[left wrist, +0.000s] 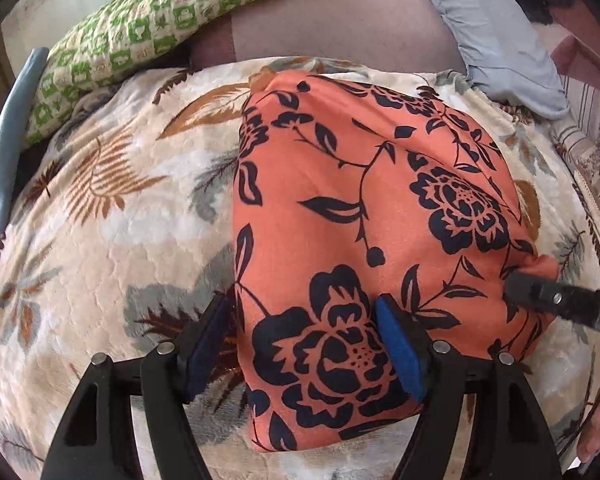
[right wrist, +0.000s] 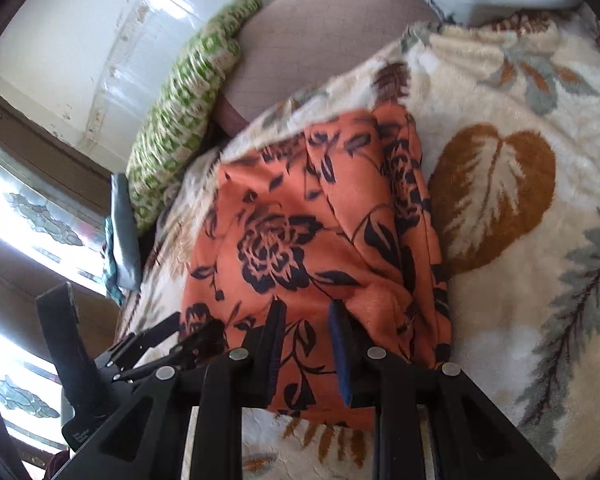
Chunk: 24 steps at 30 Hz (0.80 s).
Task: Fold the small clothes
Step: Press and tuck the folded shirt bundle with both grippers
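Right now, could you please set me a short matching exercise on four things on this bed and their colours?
Things:
1. garment
2. blanket
3. pillow
4. gripper pads

Colours:
A. green and cream checks
B. blue
C. orange with black flowers
D. cream with brown and grey leaves

Pairs: 1-C, 2-D, 3-A, 4-B

Legible text: none can be read in either view.
Labels, brands, numbers, signs: none discernible.
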{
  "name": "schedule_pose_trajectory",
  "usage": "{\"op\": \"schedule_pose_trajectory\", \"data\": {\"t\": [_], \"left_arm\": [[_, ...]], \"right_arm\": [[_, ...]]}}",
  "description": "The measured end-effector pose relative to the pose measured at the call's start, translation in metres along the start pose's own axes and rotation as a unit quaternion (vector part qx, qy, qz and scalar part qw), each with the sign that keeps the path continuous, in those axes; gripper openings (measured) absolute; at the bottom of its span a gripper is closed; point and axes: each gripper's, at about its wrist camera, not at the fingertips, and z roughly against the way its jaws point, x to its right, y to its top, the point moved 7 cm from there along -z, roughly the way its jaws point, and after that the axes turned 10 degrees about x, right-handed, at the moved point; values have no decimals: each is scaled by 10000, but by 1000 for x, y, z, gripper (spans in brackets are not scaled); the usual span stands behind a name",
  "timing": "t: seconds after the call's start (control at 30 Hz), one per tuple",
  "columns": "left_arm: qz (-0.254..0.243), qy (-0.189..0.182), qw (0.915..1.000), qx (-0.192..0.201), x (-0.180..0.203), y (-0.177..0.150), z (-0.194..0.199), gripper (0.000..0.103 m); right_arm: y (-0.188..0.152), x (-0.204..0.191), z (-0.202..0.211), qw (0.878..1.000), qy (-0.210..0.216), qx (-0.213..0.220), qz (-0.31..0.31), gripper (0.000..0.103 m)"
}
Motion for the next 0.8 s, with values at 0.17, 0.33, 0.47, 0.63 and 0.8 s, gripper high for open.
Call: {"op": "schedule_pose_trajectory", "data": {"t": [0.17,0.33,0.47,0.63,0.8], "left_arm": [[64,-3,9999,-82,-5,-1,4,86],[142,-95,9998,38,-6,22,20,85],[214,33,9995,241,-19,57,22,85],[-18,345,9994,96,-30,88,-8,85],[31,396,9988,-274,-31,102,-53,85]], "right_arm": [[-10,9,1,9984,368,-279,-312,26],[-7,4,13,9991,367,-168,-113,26],[14,-10,30,9974,554,467,25,26],[40,-25,35,9914,763,1063,96,26],[56,-21,12,9923,634,1062,90,26]]}}
